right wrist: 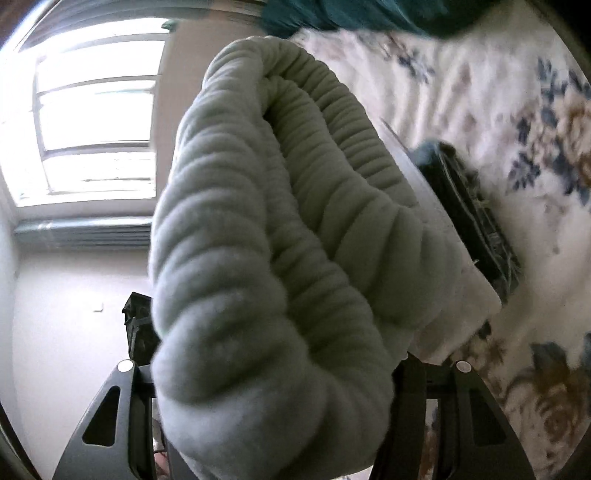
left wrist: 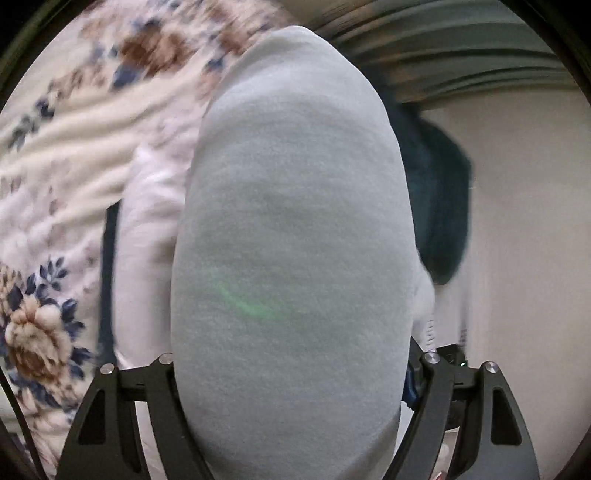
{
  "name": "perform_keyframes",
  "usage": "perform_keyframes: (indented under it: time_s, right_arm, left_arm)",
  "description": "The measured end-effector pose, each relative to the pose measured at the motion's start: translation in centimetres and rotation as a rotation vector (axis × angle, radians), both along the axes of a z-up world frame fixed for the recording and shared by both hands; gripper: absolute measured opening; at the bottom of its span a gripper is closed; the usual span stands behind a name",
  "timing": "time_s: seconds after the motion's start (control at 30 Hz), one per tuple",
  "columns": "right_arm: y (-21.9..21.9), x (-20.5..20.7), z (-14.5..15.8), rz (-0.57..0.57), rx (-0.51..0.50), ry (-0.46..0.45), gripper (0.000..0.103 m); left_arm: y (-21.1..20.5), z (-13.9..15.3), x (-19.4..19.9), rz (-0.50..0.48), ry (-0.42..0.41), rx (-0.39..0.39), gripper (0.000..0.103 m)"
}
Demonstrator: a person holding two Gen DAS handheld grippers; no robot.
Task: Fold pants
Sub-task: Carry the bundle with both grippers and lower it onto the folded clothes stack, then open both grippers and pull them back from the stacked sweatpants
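The grey pants [left wrist: 291, 229] fill the middle of the left wrist view as a thick, smooth bundle lifted above the bed. My left gripper [left wrist: 295, 369] is shut on this bundle, which packs the whole gap between its black fingers [left wrist: 155, 398]; the fingertips are hidden behind the cloth. In the right wrist view the grey pants [right wrist: 266, 236] show as bunched, ribbed folds. My right gripper [right wrist: 273, 373] is shut on that end, its fingers [right wrist: 436, 402] pressed to either side of the cloth. The picture is motion-blurred.
A floral bedspread [left wrist: 55, 155] [right wrist: 498, 110] lies below. A white folded garment [left wrist: 147, 229] and a dark teal garment [left wrist: 439, 206] [right wrist: 362, 14] are near the pants. A dark folded stack [right wrist: 469, 214] rests on the bed. A bright window [right wrist: 96, 110] and pale wall [left wrist: 528, 221] stand beyond.
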State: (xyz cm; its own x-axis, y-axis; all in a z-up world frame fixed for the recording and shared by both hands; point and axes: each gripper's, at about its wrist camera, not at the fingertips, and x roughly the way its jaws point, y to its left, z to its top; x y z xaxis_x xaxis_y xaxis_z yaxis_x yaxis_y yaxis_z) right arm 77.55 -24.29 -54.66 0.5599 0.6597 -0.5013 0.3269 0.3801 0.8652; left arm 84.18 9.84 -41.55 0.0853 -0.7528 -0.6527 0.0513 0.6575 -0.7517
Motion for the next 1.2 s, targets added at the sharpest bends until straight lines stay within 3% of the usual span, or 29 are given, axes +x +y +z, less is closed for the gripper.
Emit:
perform_keyframes:
  time_s: [0.1, 0.2, 0.27, 0.33, 0.47, 0.5, 0.57, 0.67, 0.8, 0.83, 0.93, 1.2]
  right_arm:
    - [0.4, 1.5, -2.3, 0.012, -0.014, 0.033, 0.064]
    - [0.3, 2.3, -2.2, 0.031, -0.031, 0.064, 0.075]
    - [0.2, 3.2, -1.4, 0.071, -0.071, 0.098, 0.089]
    - [0.3, 3.5, -0.1, 0.114, -0.150, 0.123, 0.090]
    - [1.1, 3.4, 3.7, 0.197, -0.446, 0.163, 0.091]
    - [1.2, 3.4, 4.3, 0.198, -0.473, 0.164, 0.091]
    - [1.8, 2.6, 5.9, 0.198, -0.547, 0.174, 0.092]
    - [1.9, 0.7, 8.8, 0.174, -0.636, 0.152, 0.092]
    - [3.9, -3.6, 13.6, 0.179, -0.778, 0.137, 0.092]
    - [4.5, -3.8, 14.4, 0.188, -0.839, 0.133, 0.092]
    - [6.8, -6.2, 18.2, 0.208, -0.955, 0.122, 0.092]
    - [9.1, -9.6, 22.3, 0.217, -1.083, 0.076, 0.095]
  left_arm:
    - [0.9, -3.5, 0.6, 0.014, 0.071, 0.009, 0.082]
    - [0.9, -2.8, 0.3, 0.005, 0.079, 0.019, 0.082]
    - [0.8, -1.5, -0.7, 0.013, 0.078, 0.036, 0.082]
    - [0.3, -0.3, -2.0, 0.013, 0.065, 0.082, 0.083]
    - [-1.0, 2.3, -4.0, 0.020, -0.014, 0.203, 0.088]
    - [-1.4, 2.7, -4.6, 0.021, -0.027, 0.236, 0.093]
    - [-1.9, 3.7, -5.8, 0.039, -0.062, 0.338, 0.095]
    - [-1.6, 5.5, -7.0, 0.077, -0.116, 0.430, 0.096]
    - [-1.2, 9.2, -8.3, 0.135, -0.240, 0.526, 0.096]
    - [-1.6, 10.0, -8.8, 0.142, -0.302, 0.588, 0.096]
    - [-1.9, 10.8, -10.8, 0.161, -0.367, 0.719, 0.096]
    - [-3.0, 11.6, -14.8, 0.161, -0.370, 0.801, 0.096]
